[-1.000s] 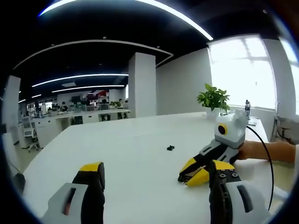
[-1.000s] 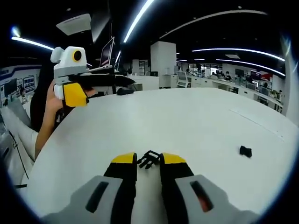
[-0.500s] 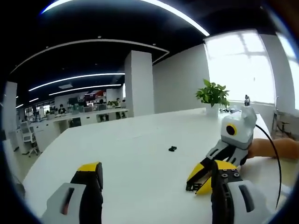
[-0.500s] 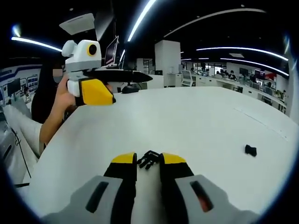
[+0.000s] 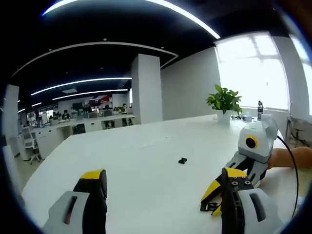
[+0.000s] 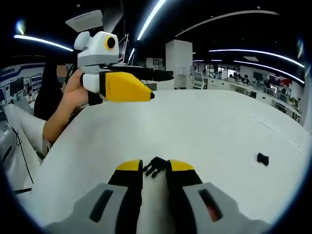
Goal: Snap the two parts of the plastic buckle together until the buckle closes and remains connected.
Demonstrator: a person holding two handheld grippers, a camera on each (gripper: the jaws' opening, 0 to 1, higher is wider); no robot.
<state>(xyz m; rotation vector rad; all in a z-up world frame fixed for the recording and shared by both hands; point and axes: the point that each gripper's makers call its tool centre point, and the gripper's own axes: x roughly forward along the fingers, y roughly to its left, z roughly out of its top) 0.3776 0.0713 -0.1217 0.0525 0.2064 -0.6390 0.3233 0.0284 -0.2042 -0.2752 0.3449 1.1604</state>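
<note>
My right gripper [image 6: 155,167] has its jaws pinched on a black buckle part [image 6: 155,166], whose pronged end sticks out just past the yellow jaw tips, low over the white table [image 6: 204,122]. In the left gripper view I see the same gripper [image 5: 210,206] at lower right, yellow tips pointing down toward the table surface with a small black piece at them, a hand [image 5: 287,158] behind it and a black cable [image 5: 292,170] arching over that hand

My left gripper [image 5: 161,178] has its jaws spread wide, with nothing between them; bare table [image 5: 146,161] shows in the gap. In the right gripper view it [image 6: 146,93] is held above the far left of the table, yellow jaw pointing right, gripped by a hand [image 6: 78,92] on a white-sleeved arm

The second buckle part [image 5: 183,160] lies loose on the table, well apart from both grippers; in the right gripper view it [image 6: 263,159] sits off to the right. The two parts are not joined

Noted in the background: a potted plant [image 5: 224,102] near the bright window [image 5: 253,73], a white pillar [image 5: 146,87], office desks and ceiling light strips
</note>
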